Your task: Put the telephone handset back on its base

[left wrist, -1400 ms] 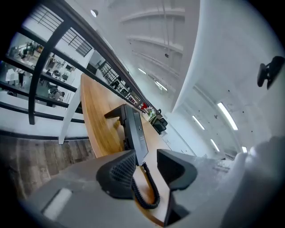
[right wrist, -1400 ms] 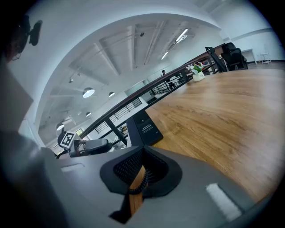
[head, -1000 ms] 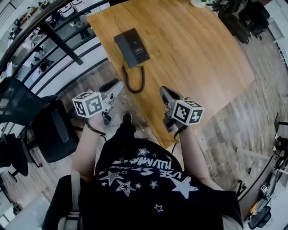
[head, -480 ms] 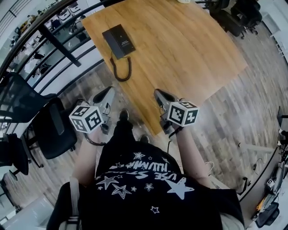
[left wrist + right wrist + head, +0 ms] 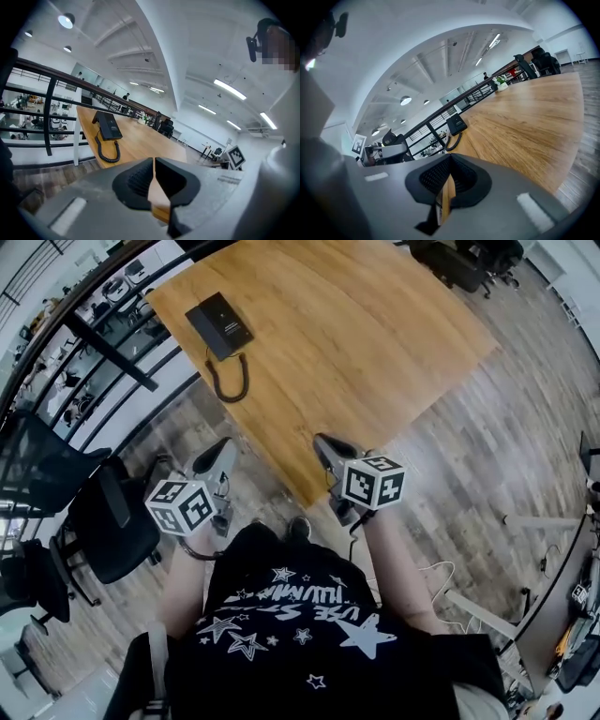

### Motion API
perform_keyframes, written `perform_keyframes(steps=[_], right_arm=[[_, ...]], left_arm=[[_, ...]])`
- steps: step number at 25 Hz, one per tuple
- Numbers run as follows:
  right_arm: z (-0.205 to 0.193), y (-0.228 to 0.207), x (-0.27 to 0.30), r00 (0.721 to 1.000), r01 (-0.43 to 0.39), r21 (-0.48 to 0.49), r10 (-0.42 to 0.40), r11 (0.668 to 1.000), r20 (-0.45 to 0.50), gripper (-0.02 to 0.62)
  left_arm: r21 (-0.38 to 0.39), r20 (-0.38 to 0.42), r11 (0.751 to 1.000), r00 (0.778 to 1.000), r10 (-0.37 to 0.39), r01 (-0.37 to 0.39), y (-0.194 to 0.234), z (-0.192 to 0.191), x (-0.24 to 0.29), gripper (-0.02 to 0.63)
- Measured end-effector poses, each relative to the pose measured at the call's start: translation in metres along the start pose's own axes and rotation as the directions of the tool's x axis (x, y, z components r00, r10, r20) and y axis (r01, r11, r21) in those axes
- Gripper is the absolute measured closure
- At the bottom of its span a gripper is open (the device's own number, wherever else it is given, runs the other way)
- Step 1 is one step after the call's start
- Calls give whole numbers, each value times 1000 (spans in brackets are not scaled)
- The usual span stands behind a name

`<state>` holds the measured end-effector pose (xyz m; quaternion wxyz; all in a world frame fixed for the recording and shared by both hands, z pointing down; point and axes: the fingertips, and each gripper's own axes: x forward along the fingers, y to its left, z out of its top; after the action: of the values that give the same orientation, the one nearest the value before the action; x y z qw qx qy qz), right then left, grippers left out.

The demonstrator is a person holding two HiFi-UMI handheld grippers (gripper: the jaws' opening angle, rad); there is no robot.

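Head view: left tongs (image 5: 223, 446) and right tongs (image 5: 323, 442) are held side by side at the near corner of the wooden table (image 5: 375, 343), both pointing toward the far side. Left tongs tip is over the floor (image 5: 178, 432), just left of the table's left edge. Right tongs tip overlaps the table's near corner.

Left gripper view: left tongs (image 5: 153, 160) have just been closing. The jaws are pressed together with nothing between them, only tabletop showing through the slit. Right gripper view: right tongs (image 5: 449, 158) are likewise pressed together and hold nothing.

Telephone (image 5: 219, 324) lies well apart from both tongs, at the table's far left, close to the left edge by the black railing (image 5: 112, 352). It is ahead and left of the left tongs, further left again from the right tongs. Coiled cord (image 5: 228, 381) loops off its near end toward the tongs. The handset seems to lie along the base's left side, but it is too small to be sure.

Counts:
- two tongs
- two marker cubes, left (image 5: 180, 505) and right (image 5: 373, 482)
- one telephone
- one cord
- one table
- two black office chairs (image 5: 112, 512) on the floor at the left

Person's star-print black shirt (image 5: 291, 624) fills the near edge.
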<state>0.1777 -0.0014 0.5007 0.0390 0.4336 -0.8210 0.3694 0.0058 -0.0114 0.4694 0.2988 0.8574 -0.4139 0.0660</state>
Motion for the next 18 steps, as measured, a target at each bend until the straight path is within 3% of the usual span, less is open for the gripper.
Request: perform_keyframes(steps=[7,18], right_arm=[[-7,15,-10,1000,13,-44,-14,999,-2,597],[-39,88,-10,1000,8,-118,-6,993,14,597]], left_arm=[[29,-22,999,999,-28,29,-16,-17,-11,589],[12,-51,1000,999,8,-8,9,-42,-92,589]])
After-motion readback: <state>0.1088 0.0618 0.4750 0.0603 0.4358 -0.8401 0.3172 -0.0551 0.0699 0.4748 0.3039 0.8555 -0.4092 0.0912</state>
